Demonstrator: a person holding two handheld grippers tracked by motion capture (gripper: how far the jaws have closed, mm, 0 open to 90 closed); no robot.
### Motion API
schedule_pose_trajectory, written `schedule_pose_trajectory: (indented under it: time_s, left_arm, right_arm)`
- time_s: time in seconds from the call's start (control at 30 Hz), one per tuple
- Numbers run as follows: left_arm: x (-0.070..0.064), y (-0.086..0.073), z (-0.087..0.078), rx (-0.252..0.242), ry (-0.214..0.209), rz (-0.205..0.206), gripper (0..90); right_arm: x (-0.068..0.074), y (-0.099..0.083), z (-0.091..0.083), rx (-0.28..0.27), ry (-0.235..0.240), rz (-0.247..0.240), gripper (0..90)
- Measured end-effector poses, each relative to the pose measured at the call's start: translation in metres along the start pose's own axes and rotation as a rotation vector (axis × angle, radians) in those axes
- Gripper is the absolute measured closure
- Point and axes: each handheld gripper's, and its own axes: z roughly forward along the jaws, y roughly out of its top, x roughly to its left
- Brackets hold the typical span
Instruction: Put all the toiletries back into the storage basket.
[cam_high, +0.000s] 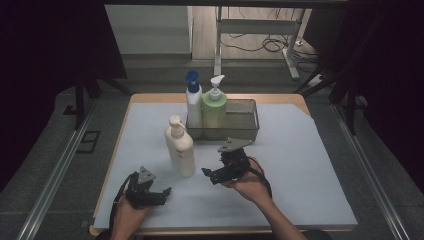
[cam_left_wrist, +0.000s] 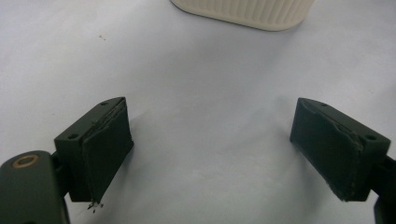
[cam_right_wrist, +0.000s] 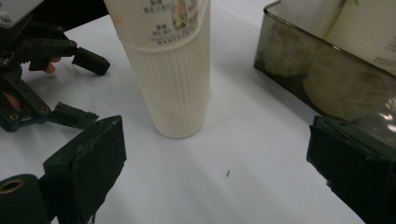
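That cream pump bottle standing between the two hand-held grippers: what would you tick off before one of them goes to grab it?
1. Cream pump bottle upright on the table sheet: ok.
2. Right hand-held gripper open, jaws wide apart: ok.
3. Left hand-held gripper open and holding nothing: ok.
4. Bottle lined up between the right jaws: not ok, it sits left of centre in the right gripper view.
5. Room around the bottle: ok, it stands apart from the grey bin.
6. Space in the bin beside the blue-capped bottle and green bottle: ok, its right half looks free.
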Motion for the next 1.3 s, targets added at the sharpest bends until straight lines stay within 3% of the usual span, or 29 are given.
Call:
schedule_pose_trajectory:
  time_s: [0.33, 0.9, 1.3]
  left_arm:
    - [0.000, 0.000, 0.000, 0.000, 0.000, 0.000, 12.1]
    - [0.000, 0.000, 0.000, 0.002, 0.000, 0.001, 12.1]
    - [0.000, 0.000, 0.000, 0.002, 0.001, 0.000, 12.2]
  right_arm:
    - [0.012, 0.022, 0.019, -0.020, 0.015, -0.015, 9.2]
    - [0.032, 0.055, 0.046, -0.038, -0.006, -0.067, 16.1]
    - [0.020, 0.056, 0.046, -0.026, -0.023, -0.077, 18.2]
